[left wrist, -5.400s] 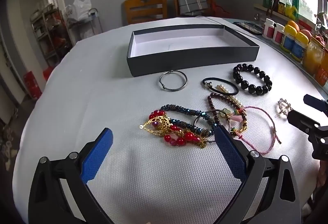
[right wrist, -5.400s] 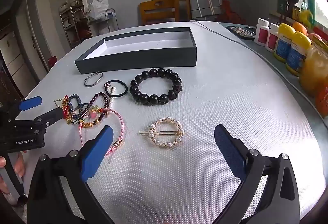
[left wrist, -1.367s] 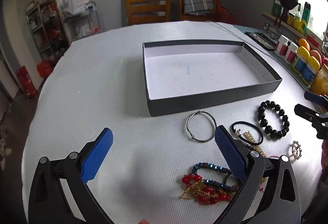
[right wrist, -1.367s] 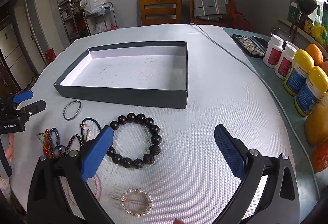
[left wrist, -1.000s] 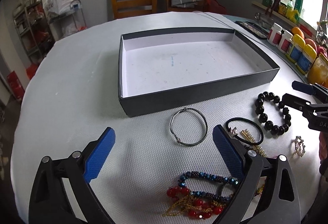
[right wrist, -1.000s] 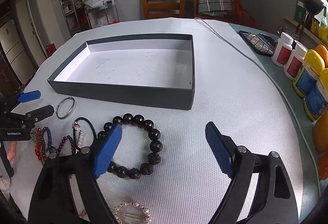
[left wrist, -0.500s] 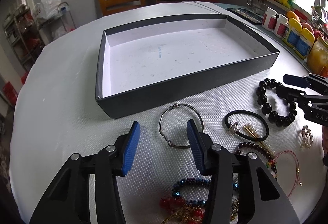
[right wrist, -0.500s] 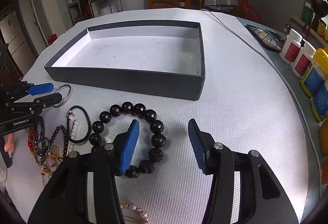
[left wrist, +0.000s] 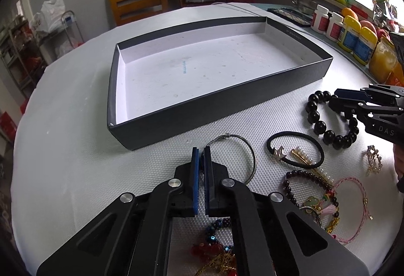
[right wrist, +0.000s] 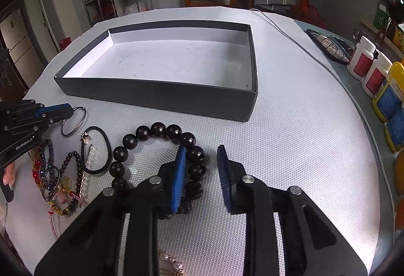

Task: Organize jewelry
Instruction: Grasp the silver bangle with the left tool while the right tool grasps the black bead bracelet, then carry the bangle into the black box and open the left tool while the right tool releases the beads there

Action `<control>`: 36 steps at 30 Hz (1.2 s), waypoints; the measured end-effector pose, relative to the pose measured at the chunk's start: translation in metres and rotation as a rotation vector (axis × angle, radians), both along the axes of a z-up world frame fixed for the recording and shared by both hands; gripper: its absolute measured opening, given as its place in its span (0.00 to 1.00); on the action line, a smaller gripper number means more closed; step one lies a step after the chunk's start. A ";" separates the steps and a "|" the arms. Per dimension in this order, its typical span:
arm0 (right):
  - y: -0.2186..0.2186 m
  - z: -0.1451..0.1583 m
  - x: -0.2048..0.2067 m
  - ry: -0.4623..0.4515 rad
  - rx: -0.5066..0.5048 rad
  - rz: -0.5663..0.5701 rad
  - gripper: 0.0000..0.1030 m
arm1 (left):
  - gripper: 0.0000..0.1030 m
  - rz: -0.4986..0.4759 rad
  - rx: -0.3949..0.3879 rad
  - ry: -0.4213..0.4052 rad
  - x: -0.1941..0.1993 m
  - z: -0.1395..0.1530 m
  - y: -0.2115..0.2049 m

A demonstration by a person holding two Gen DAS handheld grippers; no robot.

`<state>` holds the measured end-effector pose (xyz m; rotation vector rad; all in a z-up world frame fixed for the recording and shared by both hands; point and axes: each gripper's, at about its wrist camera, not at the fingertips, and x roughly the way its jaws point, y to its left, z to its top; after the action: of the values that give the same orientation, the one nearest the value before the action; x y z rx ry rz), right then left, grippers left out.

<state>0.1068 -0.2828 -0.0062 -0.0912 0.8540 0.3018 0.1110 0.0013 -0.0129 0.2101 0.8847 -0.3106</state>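
Observation:
An open dark grey box (left wrist: 227,109) with a white floor lies on the white table; it shows too in the right wrist view as the box (right wrist: 151,96). In front of it my left gripper (left wrist: 201,151) is shut on the left side of a thin silver bangle (left wrist: 248,149) that rests on the table. My right gripper (right wrist: 201,152) straddles the right side of a black bead bracelet (right wrist: 144,132). Its jaws are closing, the left pad against the beads and the right pad still apart from them. Each view also shows the other gripper: left gripper (right wrist: 67,110), right gripper (left wrist: 333,98).
A black hair tie (left wrist: 295,135), a tangle of bead and cord bracelets (left wrist: 315,190) and a pearl hair clip (left wrist: 373,157) lie near me. Bottles and jars (left wrist: 353,33) line the right edge. A grey cable (right wrist: 303,48) crosses the table beyond the box.
Both grippers went from wide open to nearly closed. The left one closed on the silver bangle's wire. The right one narrowed around the black beads.

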 end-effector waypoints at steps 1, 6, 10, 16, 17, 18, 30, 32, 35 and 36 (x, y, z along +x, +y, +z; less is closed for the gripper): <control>0.000 0.000 0.000 0.000 0.001 0.001 0.14 | 0.03 0.000 0.000 -0.002 0.000 0.000 0.000; -0.003 0.003 -0.002 -0.013 0.023 0.001 0.14 | 0.02 -0.003 -0.043 0.012 -0.002 0.002 0.004; -0.003 0.013 -0.010 -0.057 0.037 0.008 0.14 | 0.02 -0.015 -0.055 -0.016 -0.009 0.012 0.004; -0.003 0.050 -0.019 -0.135 0.052 0.035 0.14 | 0.02 -0.037 -0.071 -0.076 -0.021 0.038 0.004; -0.002 0.057 -0.020 -0.150 0.046 0.040 0.14 | 0.02 -0.040 -0.071 -0.087 -0.022 0.043 0.004; -0.001 0.063 -0.020 -0.162 0.039 0.044 0.14 | 0.02 -0.044 -0.068 -0.099 -0.022 0.048 0.004; -0.005 0.121 0.016 -0.244 0.035 0.006 0.14 | 0.01 -0.011 -0.021 -0.215 0.007 0.106 0.012; -0.002 0.127 0.026 -0.256 0.036 -0.005 0.14 | 0.01 0.002 -0.010 -0.227 0.021 0.110 0.012; 0.004 0.127 0.045 -0.251 0.040 -0.024 0.14 | 0.01 0.026 -0.003 -0.212 0.047 0.105 0.009; 0.006 0.126 0.053 -0.248 0.041 -0.031 0.14 | 0.01 0.032 -0.011 -0.199 0.057 0.101 0.008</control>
<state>0.1596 -0.2770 0.1195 -0.0753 0.6027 0.2727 0.1683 0.0092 0.0886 0.2131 0.6891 -0.2602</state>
